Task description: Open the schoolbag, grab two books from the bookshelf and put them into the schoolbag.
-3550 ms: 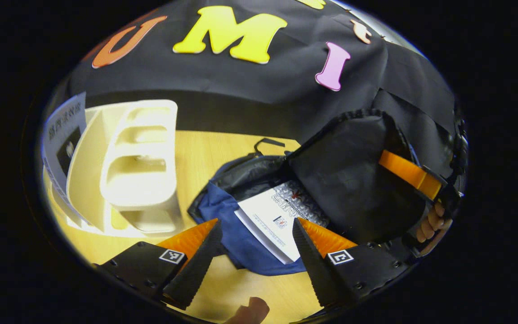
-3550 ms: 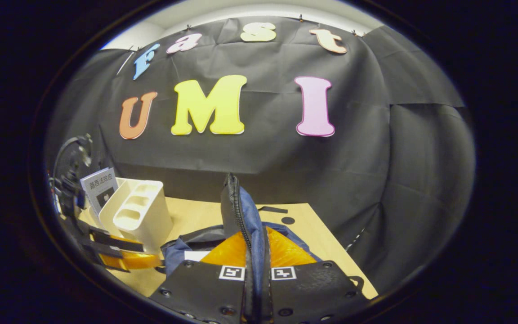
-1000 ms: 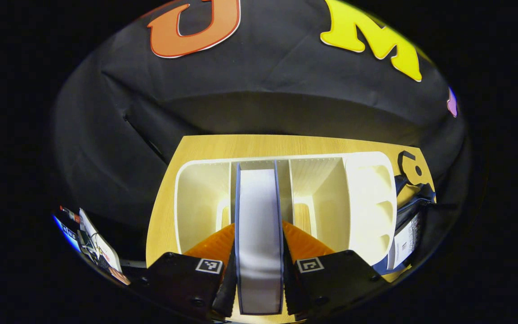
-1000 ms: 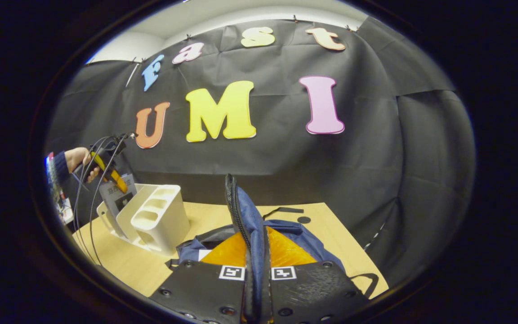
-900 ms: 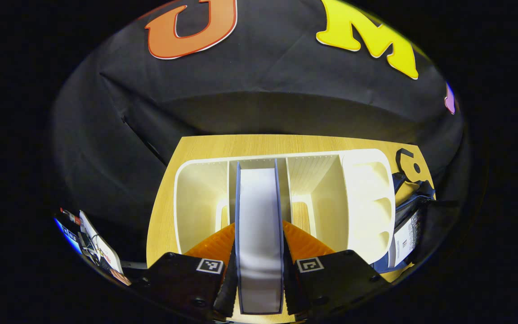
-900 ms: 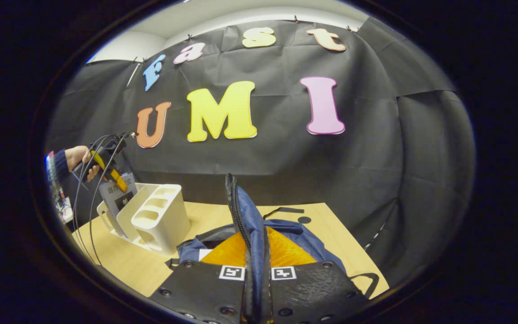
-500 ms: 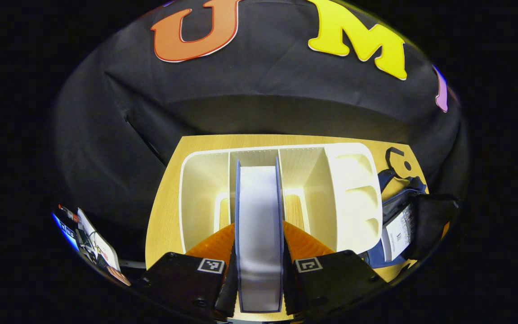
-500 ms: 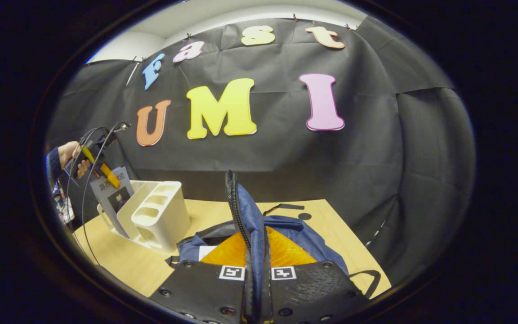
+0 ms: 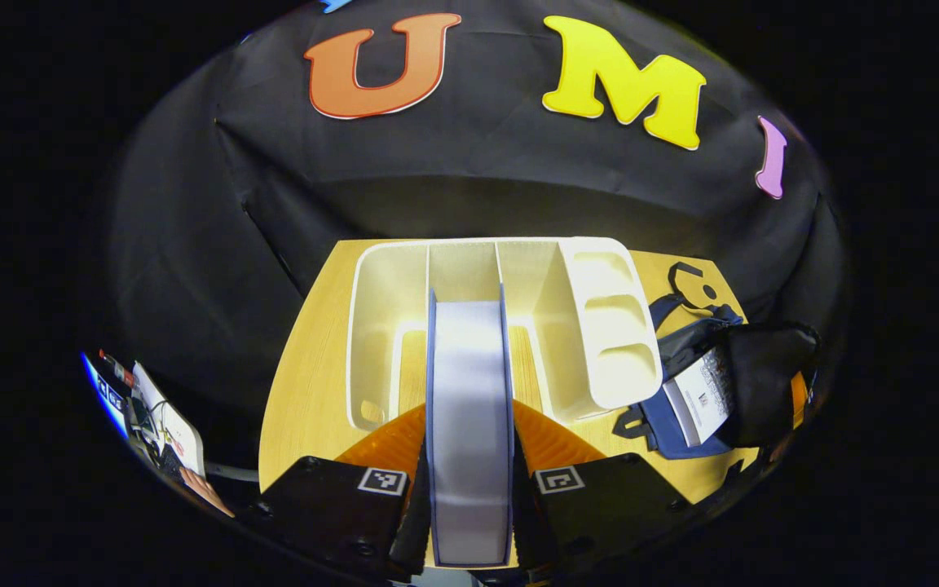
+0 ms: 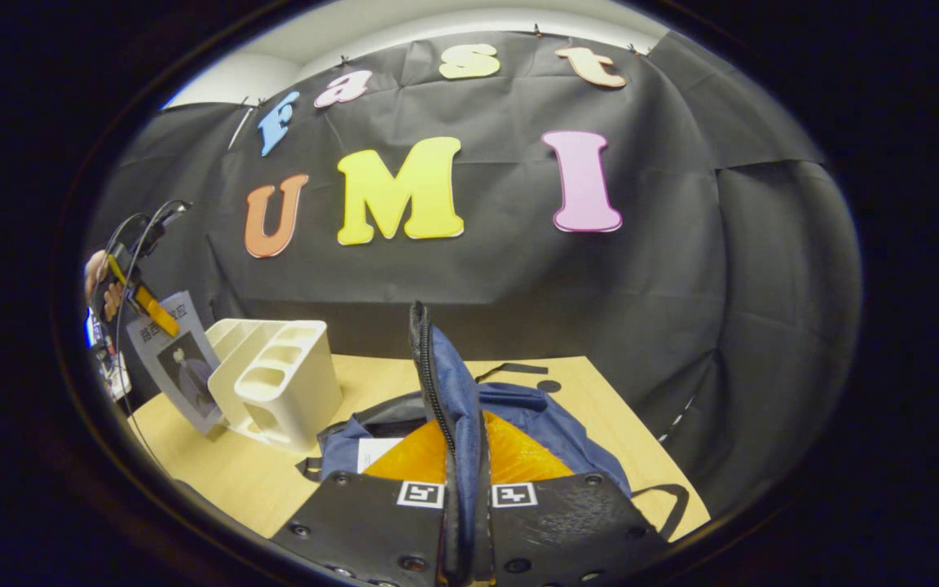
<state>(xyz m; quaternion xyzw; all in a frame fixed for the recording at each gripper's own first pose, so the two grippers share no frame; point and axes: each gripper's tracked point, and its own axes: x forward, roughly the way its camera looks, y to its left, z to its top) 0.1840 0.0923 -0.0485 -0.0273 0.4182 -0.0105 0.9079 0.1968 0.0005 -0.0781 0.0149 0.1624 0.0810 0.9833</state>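
book: lower edge runs out of the left gripper view, covers unseen edge-on | book in schoolbag: partly under the black flap, print too small to tell | left tool: tips hidden against the held book in the right gripper view | clutter beside the surface: too small to tell

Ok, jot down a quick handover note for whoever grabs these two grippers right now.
Left gripper: shut on the second book, lifted out over the white bookshelf.
Right gripper: shut on the schoolbag flap, holding it up so the bag is open.
Schoolbag: on the table beside the bookshelf, with the first book already inside.
Done: bag opened, one book in.
Left: carry the second book across and slide it into the bag, then let go of both.
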